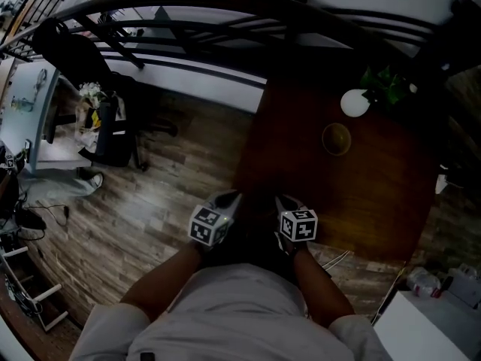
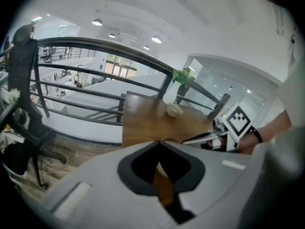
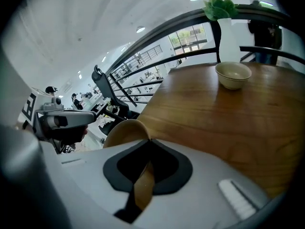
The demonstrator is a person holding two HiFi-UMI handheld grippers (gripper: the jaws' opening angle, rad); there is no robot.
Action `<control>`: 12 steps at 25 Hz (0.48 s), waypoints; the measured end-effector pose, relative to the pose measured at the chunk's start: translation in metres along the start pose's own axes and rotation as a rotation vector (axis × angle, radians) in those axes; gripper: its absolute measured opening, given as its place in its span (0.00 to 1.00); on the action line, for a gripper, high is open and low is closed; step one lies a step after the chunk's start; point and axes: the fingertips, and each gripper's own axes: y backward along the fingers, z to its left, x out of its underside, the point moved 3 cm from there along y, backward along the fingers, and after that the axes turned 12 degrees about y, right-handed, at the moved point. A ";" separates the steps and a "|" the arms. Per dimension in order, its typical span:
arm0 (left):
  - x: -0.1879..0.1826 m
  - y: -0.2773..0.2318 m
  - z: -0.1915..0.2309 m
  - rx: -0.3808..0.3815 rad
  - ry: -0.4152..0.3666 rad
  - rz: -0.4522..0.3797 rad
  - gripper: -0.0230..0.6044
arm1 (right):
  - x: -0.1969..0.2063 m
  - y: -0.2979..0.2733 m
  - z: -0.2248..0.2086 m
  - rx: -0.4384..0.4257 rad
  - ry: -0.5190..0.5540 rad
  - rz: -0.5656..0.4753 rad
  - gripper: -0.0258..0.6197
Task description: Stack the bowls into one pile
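A tan bowl point(image 3: 126, 132) is held at the near edge of the wooden table point(image 3: 200, 113), pinched by its rim. The right gripper point(image 3: 148, 140) is clamped on that rim: its jaws are drawn together with the thin wall caught between them, and the bowl's curved side is seen rising just above the tips. The left gripper point(image 2: 158, 141) is likewise closed on a thin rim – apparently the same bowl, taken from the opposite side, since each gripper is seen close beside the other. A second, pale bowl point(image 1: 336, 138) is set upright farther back on the table, well apart from the grippers – just in front of a white vase point(image 1: 355, 102) holding green leaves.
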 end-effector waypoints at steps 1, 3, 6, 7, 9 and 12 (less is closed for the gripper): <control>-0.003 0.006 -0.003 0.006 -0.004 -0.007 0.04 | -0.003 0.006 0.004 0.004 -0.001 -0.010 0.07; -0.011 0.019 -0.012 0.015 -0.016 -0.017 0.04 | -0.011 0.020 0.012 0.012 -0.001 -0.033 0.07; -0.019 0.042 -0.024 0.021 -0.046 -0.028 0.04 | -0.024 0.044 0.028 0.023 0.011 -0.069 0.07; -0.021 0.052 -0.030 0.025 -0.056 -0.039 0.04 | -0.026 0.053 0.035 0.028 0.020 -0.079 0.07; -0.025 0.069 -0.044 0.039 -0.081 -0.059 0.04 | -0.032 0.075 0.049 0.042 0.032 -0.107 0.07; -0.047 0.084 -0.068 0.082 -0.137 -0.116 0.04 | -0.050 0.108 0.055 0.085 0.046 -0.171 0.07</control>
